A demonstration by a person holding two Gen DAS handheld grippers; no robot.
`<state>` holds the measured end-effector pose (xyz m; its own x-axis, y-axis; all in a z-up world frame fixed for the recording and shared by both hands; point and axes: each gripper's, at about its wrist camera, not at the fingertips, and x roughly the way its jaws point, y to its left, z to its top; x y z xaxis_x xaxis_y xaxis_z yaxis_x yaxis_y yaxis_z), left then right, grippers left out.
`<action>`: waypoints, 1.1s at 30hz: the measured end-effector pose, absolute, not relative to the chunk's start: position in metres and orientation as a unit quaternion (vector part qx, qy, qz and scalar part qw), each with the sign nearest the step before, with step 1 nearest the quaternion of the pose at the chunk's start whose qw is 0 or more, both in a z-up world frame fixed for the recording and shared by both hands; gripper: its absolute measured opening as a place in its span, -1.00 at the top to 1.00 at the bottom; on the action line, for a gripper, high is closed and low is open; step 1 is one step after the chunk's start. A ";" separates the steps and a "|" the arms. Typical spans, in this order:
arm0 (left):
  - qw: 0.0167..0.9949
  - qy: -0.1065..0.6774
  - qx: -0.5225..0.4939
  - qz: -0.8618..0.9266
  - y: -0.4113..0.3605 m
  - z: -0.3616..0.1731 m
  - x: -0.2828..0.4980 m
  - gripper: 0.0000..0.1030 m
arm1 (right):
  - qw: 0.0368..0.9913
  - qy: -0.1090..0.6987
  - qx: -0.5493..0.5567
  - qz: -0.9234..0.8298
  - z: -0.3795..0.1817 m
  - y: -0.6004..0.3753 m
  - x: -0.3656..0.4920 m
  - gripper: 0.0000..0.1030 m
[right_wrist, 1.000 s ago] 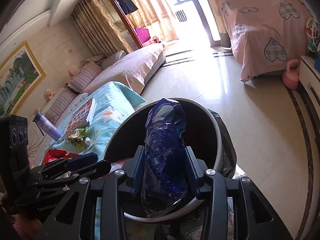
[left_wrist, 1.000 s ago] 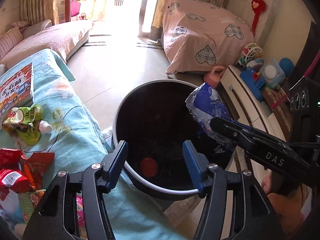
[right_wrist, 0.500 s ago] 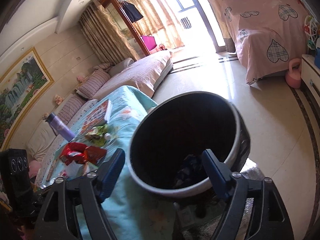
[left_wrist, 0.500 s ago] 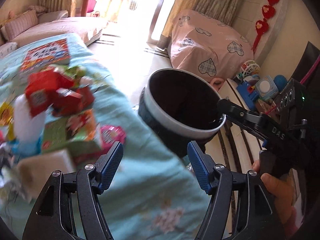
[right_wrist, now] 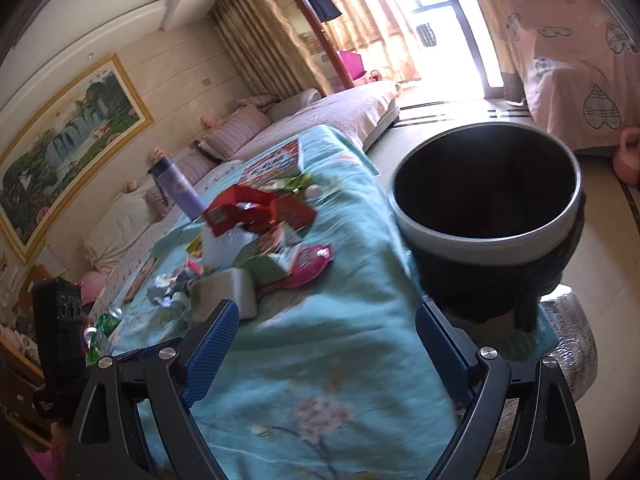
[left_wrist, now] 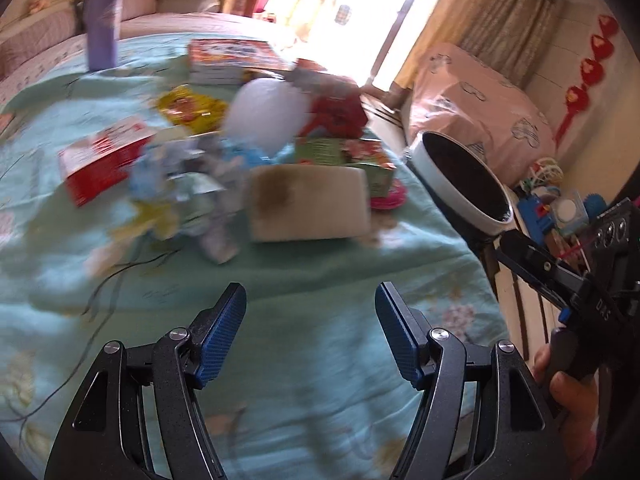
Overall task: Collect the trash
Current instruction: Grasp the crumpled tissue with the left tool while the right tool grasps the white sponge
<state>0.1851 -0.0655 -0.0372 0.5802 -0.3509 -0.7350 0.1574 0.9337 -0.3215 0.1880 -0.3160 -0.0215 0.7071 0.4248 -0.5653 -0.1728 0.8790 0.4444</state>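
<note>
Both hand-held grippers hang wide open and empty: the left hand-held gripper (left_wrist: 311, 312) over the teal floral cloth (left_wrist: 280, 320) of the counter, the right hand-held gripper (right_wrist: 326, 338) between the counter and the trash bin (right_wrist: 486, 236). That dark bin with its pale rim stands just beside the counter's edge. Trash lies heaped mid-counter (blurred in the left view): a stained grey sponge block (left_wrist: 308, 204), red wrappers (right_wrist: 256, 208), a red-and-white carton (left_wrist: 104, 160), a pink wrapper (right_wrist: 310, 266). A purple bottle (right_wrist: 178, 188) stands upright beyond.
</note>
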 end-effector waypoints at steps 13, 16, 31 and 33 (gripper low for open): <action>0.894 0.417 -0.133 -0.094 -0.006 -0.038 0.179 -0.33 | 0.890 0.372 0.157 0.212 -0.030 -0.255 0.193 -0.76; 0.895 0.415 -0.134 -0.092 -0.004 -0.035 0.183 -0.33 | 0.890 0.372 0.151 0.217 -0.029 -0.247 0.197 -0.76; 0.914 0.390 -0.098 -0.060 0.009 -0.025 0.219 -0.33 | 0.874 0.393 0.163 0.236 -0.040 -0.219 0.239 -0.38; 0.909 0.400 -0.097 -0.065 0.009 -0.034 0.229 -0.30 | 0.870 0.398 0.167 0.239 -0.045 -0.215 0.245 -0.34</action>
<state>0.2288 0.0091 -0.0336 0.6712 -0.1959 -0.7149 0.0401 0.9726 -0.2289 0.2449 -0.2154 -0.0449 0.5689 0.5483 -0.6130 -0.2824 0.8303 0.4806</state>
